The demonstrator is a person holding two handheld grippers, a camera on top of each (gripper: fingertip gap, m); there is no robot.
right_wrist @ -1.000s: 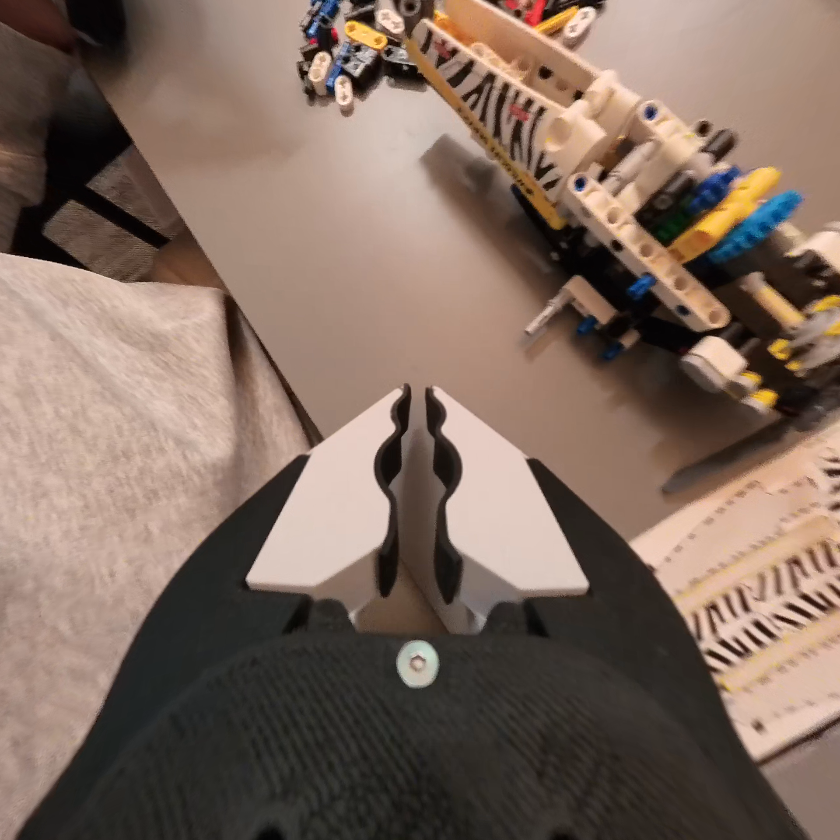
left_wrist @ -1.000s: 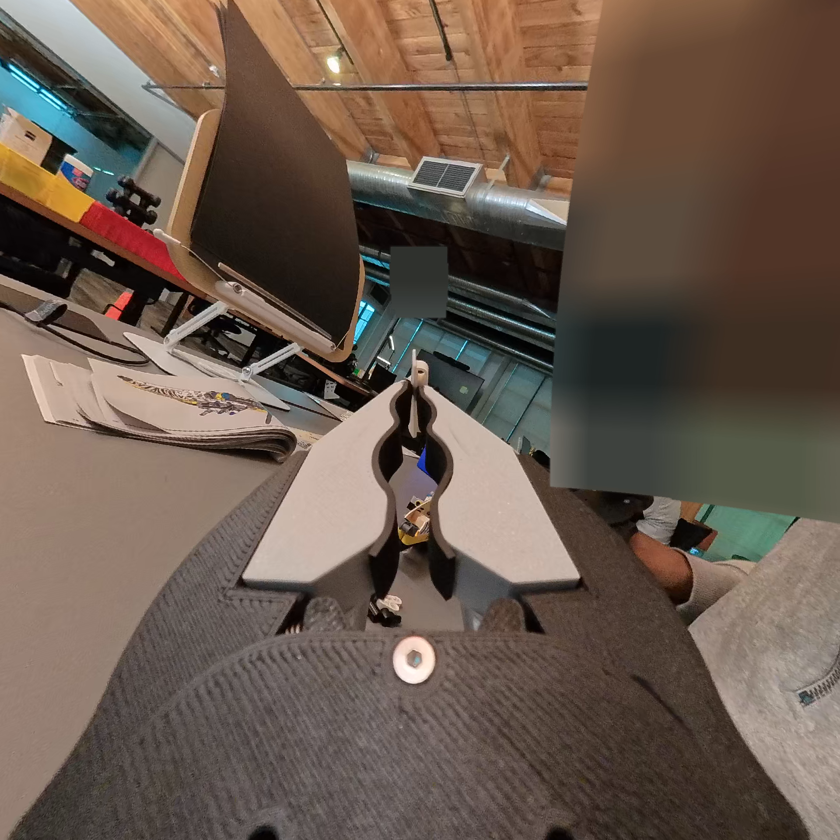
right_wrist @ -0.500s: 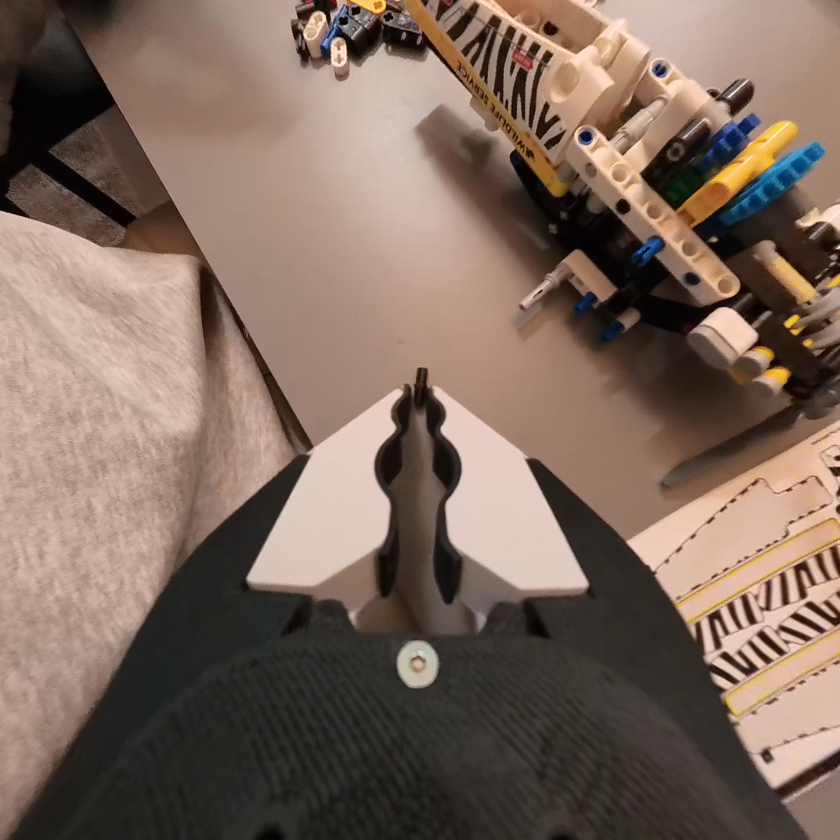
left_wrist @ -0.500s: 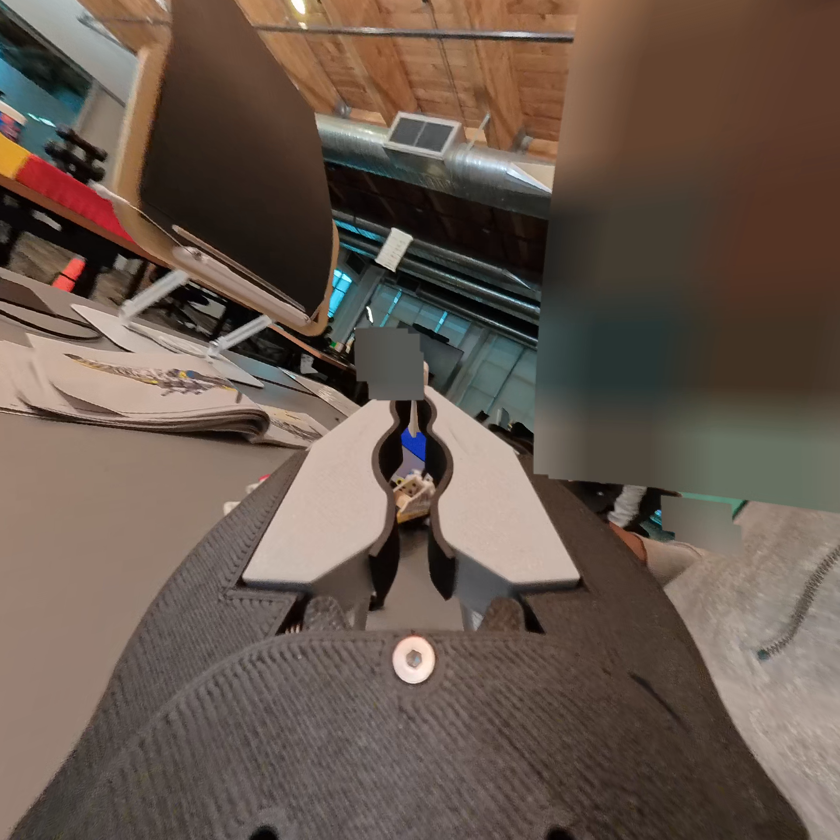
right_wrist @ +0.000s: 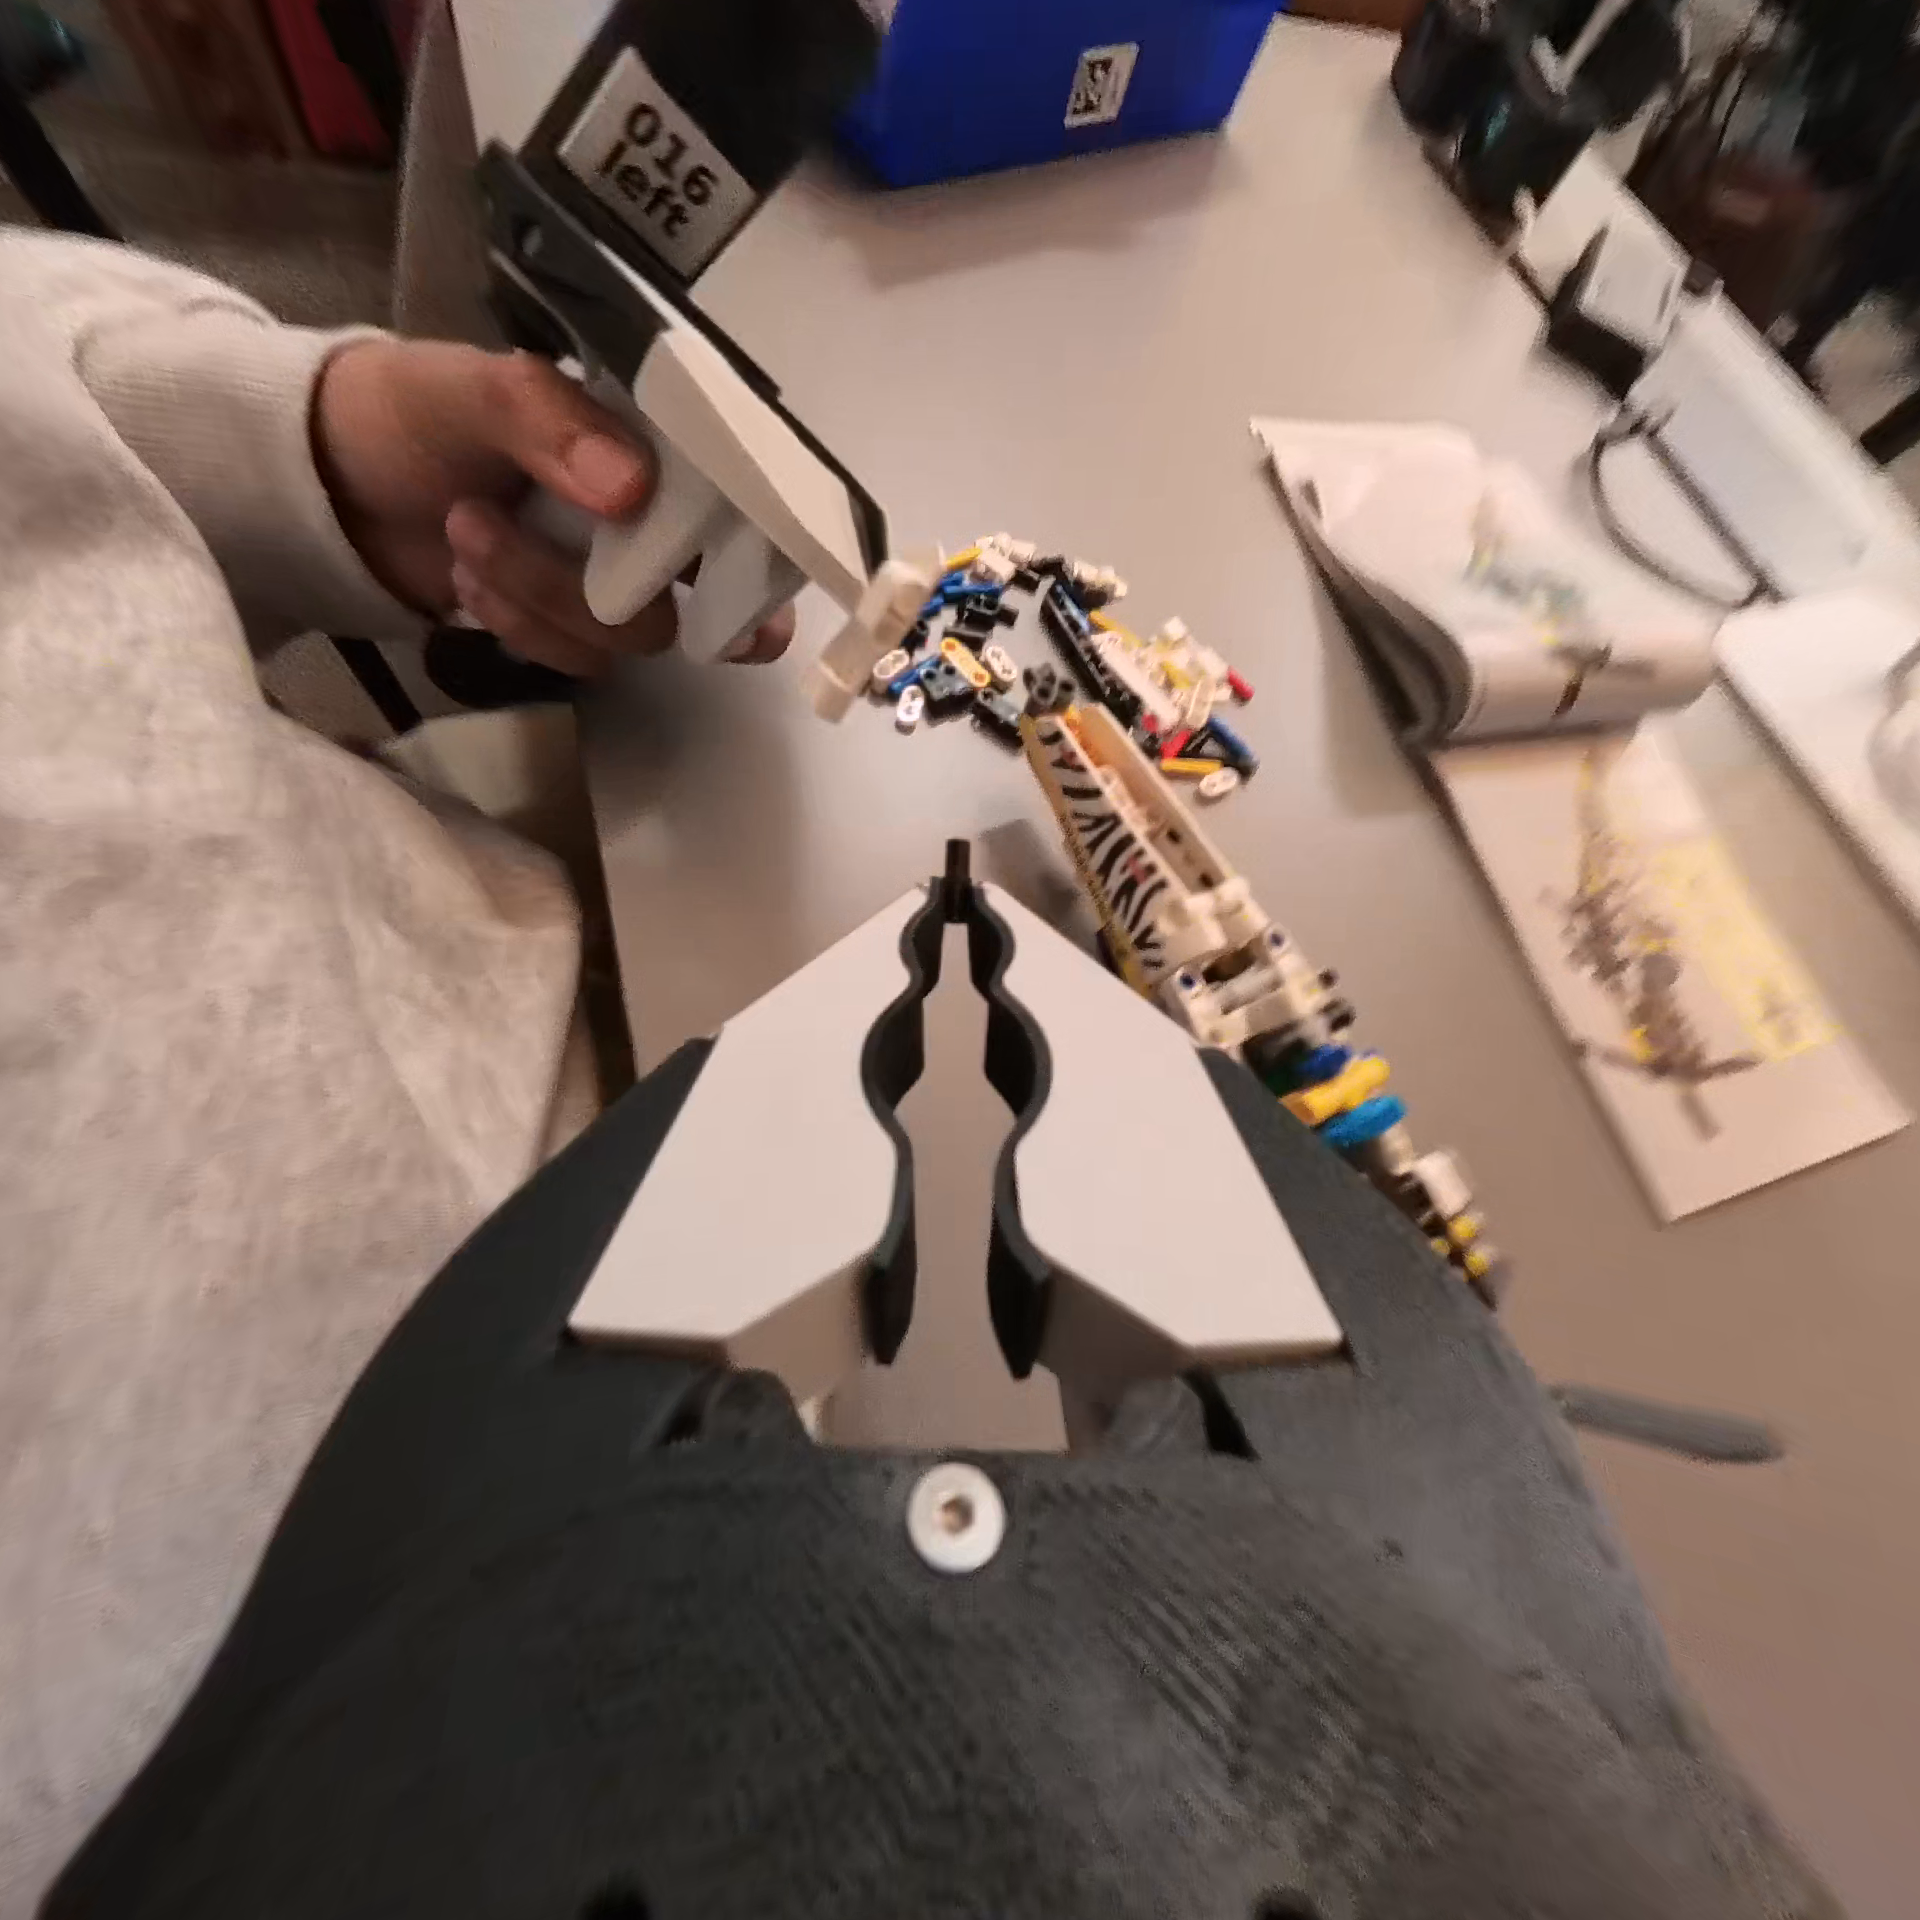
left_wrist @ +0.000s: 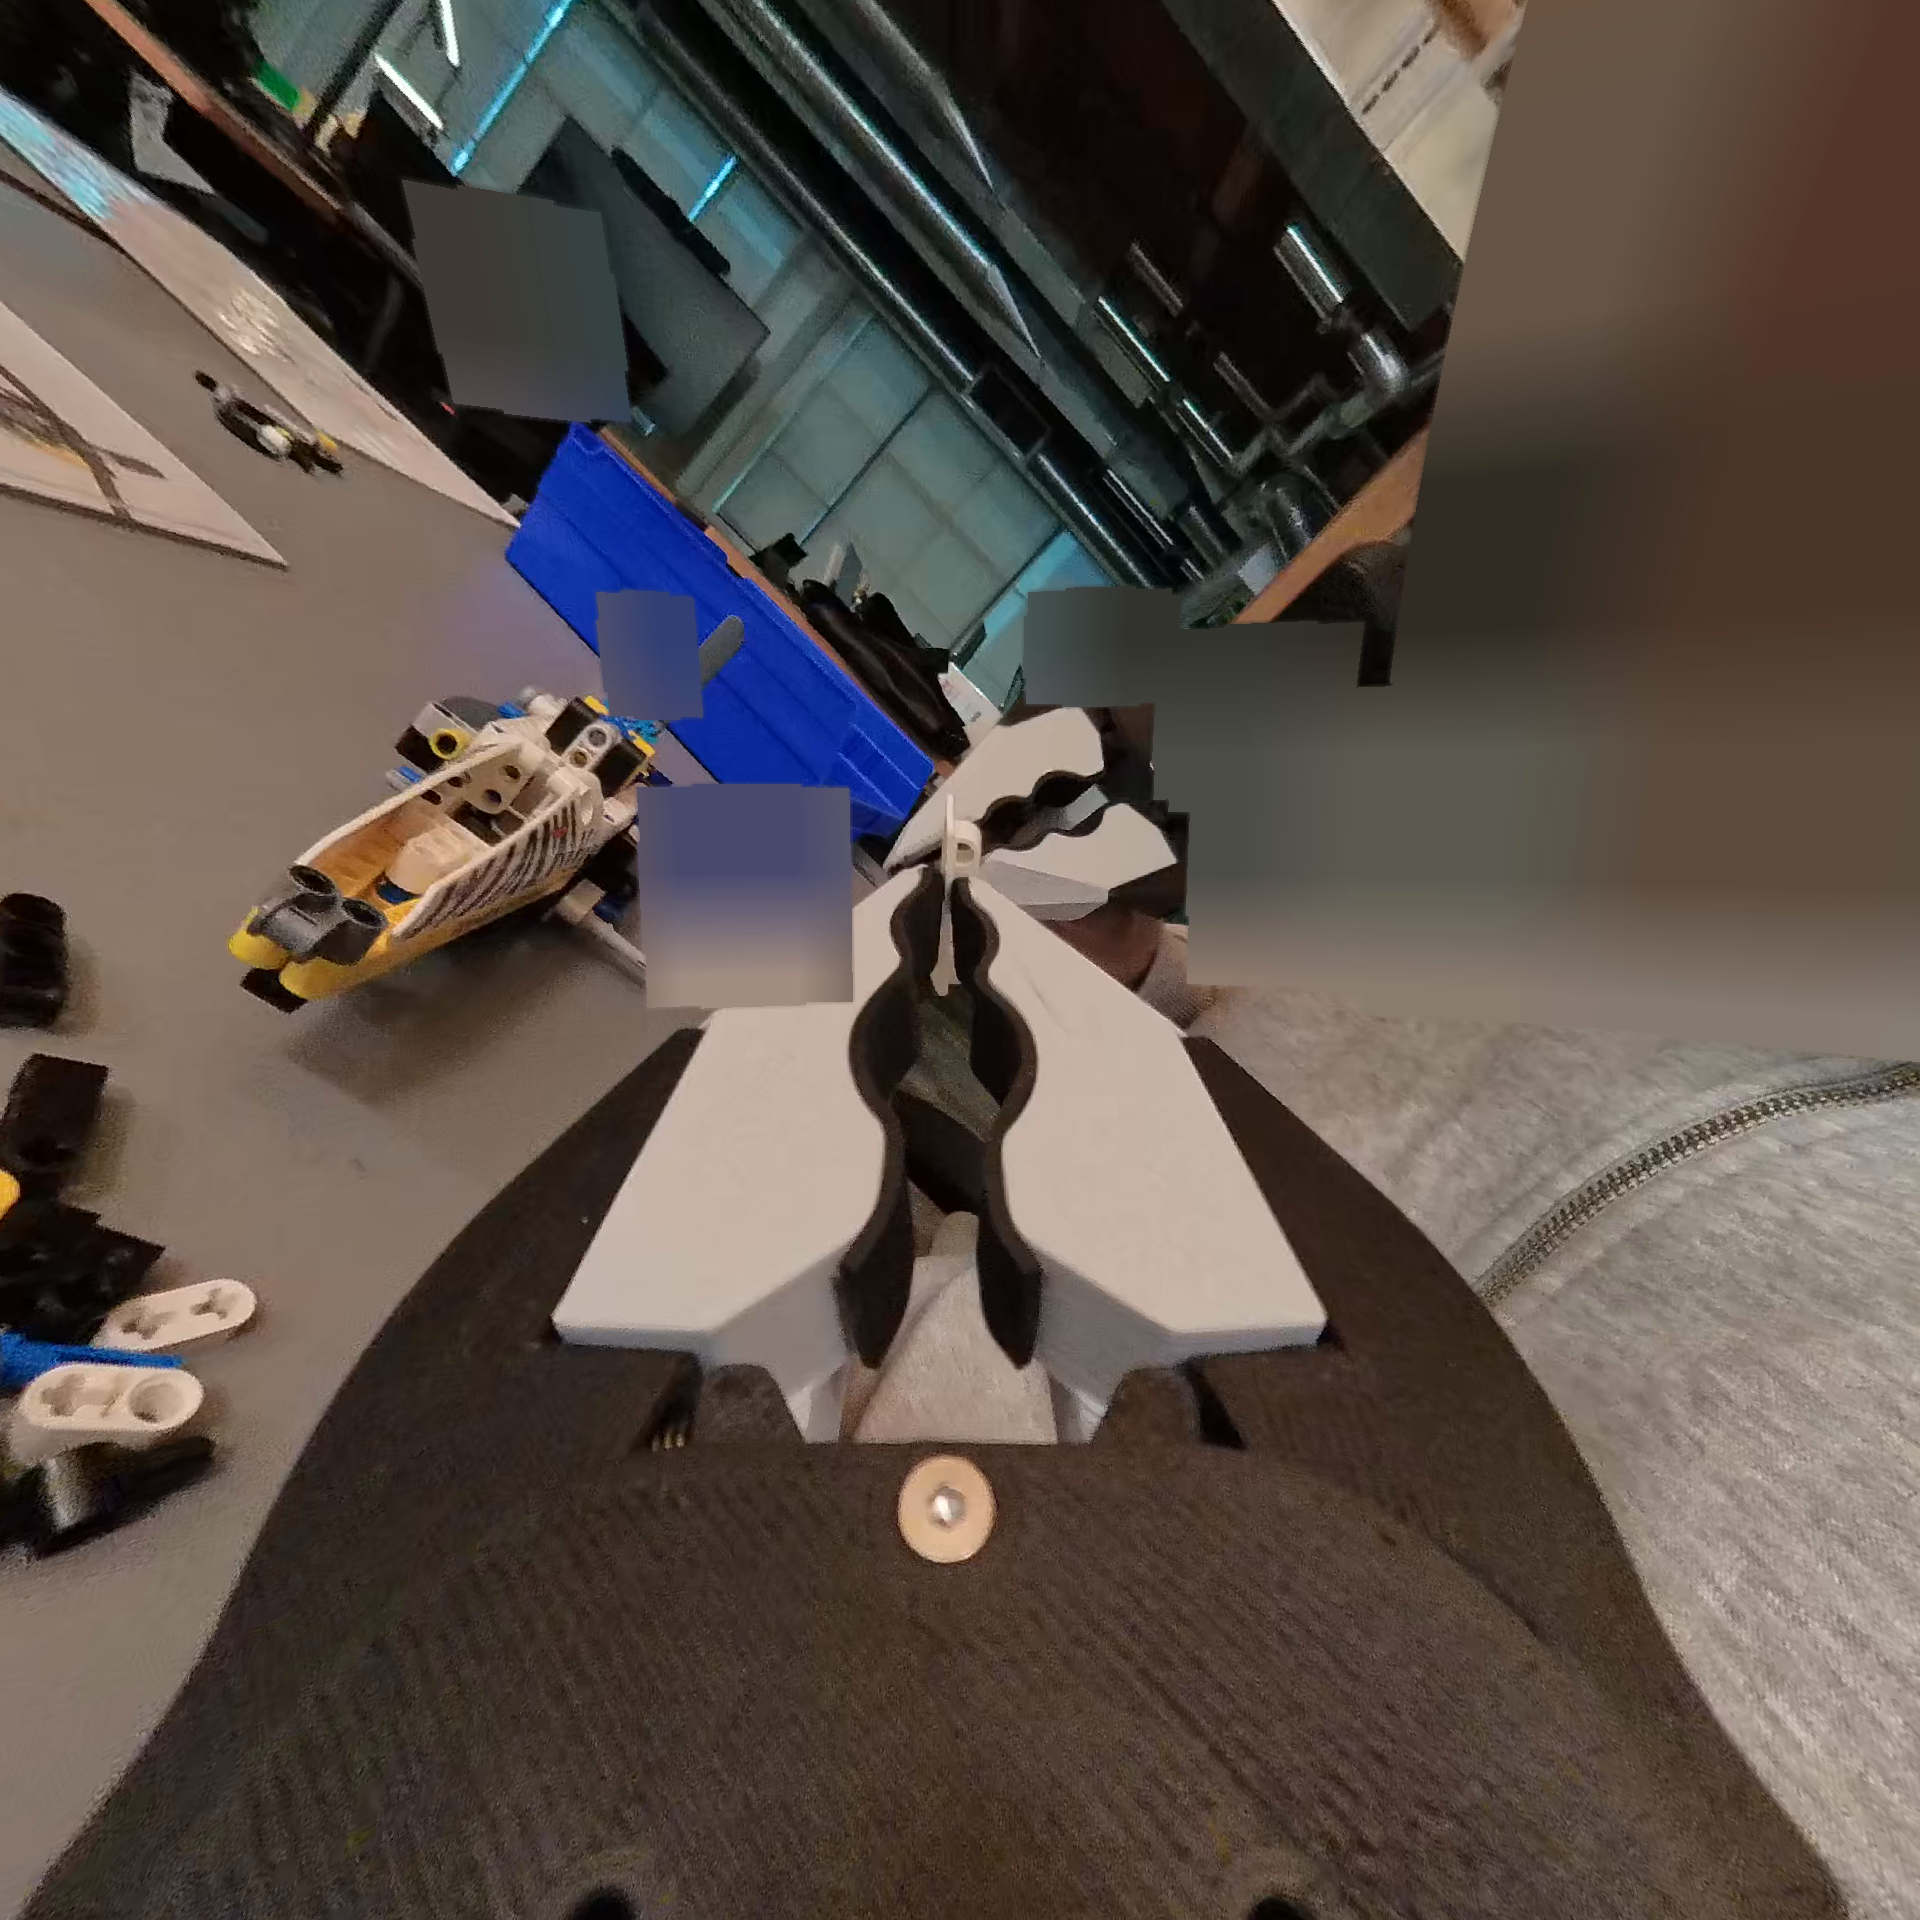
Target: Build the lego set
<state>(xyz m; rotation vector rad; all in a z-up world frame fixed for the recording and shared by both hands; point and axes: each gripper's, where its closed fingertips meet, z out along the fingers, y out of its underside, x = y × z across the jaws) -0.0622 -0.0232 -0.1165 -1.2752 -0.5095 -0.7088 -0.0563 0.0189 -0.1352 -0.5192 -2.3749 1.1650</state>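
Observation:
My left gripper (left_wrist: 948, 891) is shut on a white lego beam (left_wrist: 960, 844), held in the air at the table's near edge. In the right wrist view this gripper (right_wrist: 871, 580) comes in from the upper left, with the beam (right_wrist: 847, 657) hanging from its tips. My right gripper (right_wrist: 956, 902) is shut on a small black pin (right_wrist: 954, 862) that sticks out past its tips. It shows close behind the beam in the left wrist view (left_wrist: 1044, 823). The zebra-striped white and yellow model (right_wrist: 1153, 883) lies on the grey table; it also shows in the left wrist view (left_wrist: 447, 847).
A pile of loose lego pieces (right_wrist: 1049, 649) lies beyond the model, and some show at the left of the left wrist view (left_wrist: 114, 1361). An instruction booklet (right_wrist: 1455, 582) and a sticker sheet (right_wrist: 1673, 935) lie to the right. A blue bin (right_wrist: 1029, 83) stands at the back. A person's grey sweater (right_wrist: 208, 935) is at the left. One gripper's finger ends stand about 6 centimeters off the other's.
The right gripper, empty a second ago, now holds a black pin and has lifted toward the left gripper. The left gripper has tilted down from the ceiling toward the table, keeping the white beam.

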